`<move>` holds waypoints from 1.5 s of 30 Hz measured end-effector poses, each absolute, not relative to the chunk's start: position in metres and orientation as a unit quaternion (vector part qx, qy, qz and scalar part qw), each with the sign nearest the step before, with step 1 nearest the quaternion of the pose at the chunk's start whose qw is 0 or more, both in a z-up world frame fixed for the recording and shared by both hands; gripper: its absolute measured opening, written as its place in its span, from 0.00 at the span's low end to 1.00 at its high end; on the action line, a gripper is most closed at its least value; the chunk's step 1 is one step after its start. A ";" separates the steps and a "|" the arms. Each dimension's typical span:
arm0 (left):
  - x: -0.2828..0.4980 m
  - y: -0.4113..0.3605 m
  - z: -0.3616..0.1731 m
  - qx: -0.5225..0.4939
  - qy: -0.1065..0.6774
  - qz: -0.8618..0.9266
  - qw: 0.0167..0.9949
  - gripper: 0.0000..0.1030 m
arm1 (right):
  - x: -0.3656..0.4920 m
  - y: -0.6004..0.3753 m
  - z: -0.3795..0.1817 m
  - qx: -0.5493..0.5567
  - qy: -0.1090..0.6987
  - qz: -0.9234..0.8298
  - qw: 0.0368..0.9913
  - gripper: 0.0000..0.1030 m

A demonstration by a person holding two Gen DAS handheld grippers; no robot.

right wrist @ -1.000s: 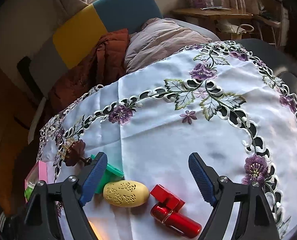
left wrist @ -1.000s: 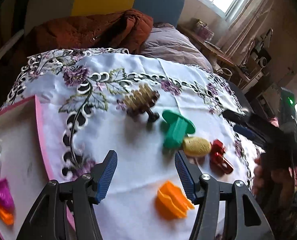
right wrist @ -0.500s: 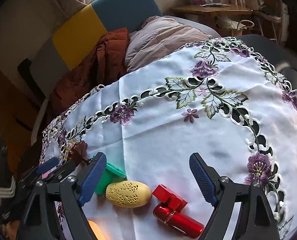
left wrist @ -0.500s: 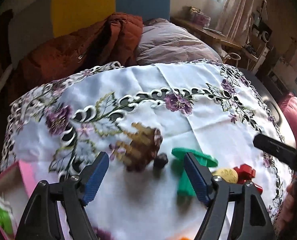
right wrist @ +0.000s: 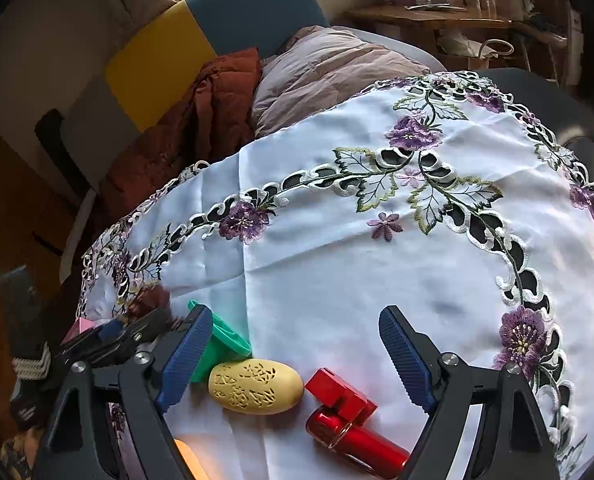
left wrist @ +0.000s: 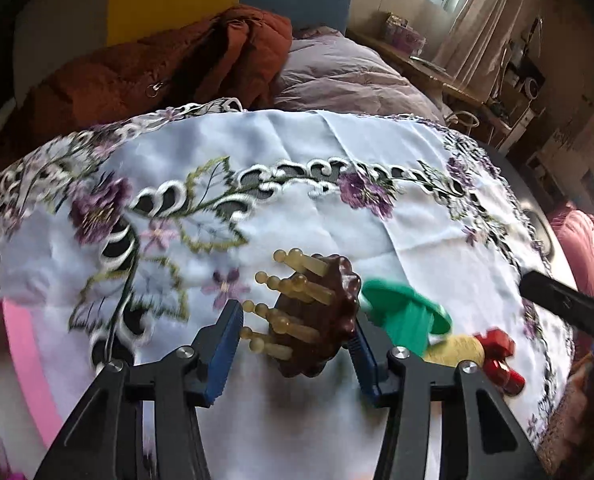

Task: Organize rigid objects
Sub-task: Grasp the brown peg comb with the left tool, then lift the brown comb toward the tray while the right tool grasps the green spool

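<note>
A brown massage brush (left wrist: 317, 320) with tan pegs lies on the embroidered tablecloth (left wrist: 297, 152). My left gripper (left wrist: 297, 344) is open with its jaws on either side of the brush; whether the pads touch it I cannot tell. To the brush's right lie a green plastic piece (left wrist: 409, 316), a yellow oval object (left wrist: 457, 350) and a red bottle (left wrist: 501, 356). My right gripper (right wrist: 297, 360) is open and empty above the yellow oval (right wrist: 257, 388) and the red bottle (right wrist: 349, 428), with the green piece (right wrist: 221, 344) behind its left finger.
A pink box (left wrist: 13, 344) with small toys stands at the table's left edge. An orange object (right wrist: 189, 460) shows at the bottom of the right wrist view. A sofa with a rust blanket (left wrist: 169, 60) and a grey quilt (right wrist: 329, 68) lies beyond the table.
My left gripper has moved forward onto the brown brush, which now sits between its jaws. My right gripper has stayed nearly still.
</note>
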State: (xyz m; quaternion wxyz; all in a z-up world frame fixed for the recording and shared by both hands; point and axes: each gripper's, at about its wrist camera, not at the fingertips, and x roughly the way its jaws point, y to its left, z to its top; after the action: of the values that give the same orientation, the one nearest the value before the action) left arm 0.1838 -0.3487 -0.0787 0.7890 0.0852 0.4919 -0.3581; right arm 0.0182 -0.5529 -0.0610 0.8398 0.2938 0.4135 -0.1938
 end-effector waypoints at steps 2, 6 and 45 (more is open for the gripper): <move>0.174 -0.338 -0.075 0.080 0.491 -0.354 0.792 0.50 | 0.019 -0.552 -0.062 0.293 0.416 -0.191 0.839 0.83; 0.153 -0.307 -0.066 0.055 0.489 -0.347 0.798 0.50 | 0.023 -0.547 -0.065 0.294 0.422 -0.166 0.841 0.83; 0.060 -0.135 -0.008 -0.042 0.439 -0.321 0.838 0.50 | 0.088 -0.392 -0.099 0.046 0.528 0.034 0.847 0.59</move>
State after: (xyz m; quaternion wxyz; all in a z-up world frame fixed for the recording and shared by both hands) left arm 0.0597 -0.1353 -0.0079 0.8385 -0.0420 0.4386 -0.3206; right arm 0.0884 -0.3919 -0.0987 0.8474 0.0461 0.5279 0.0339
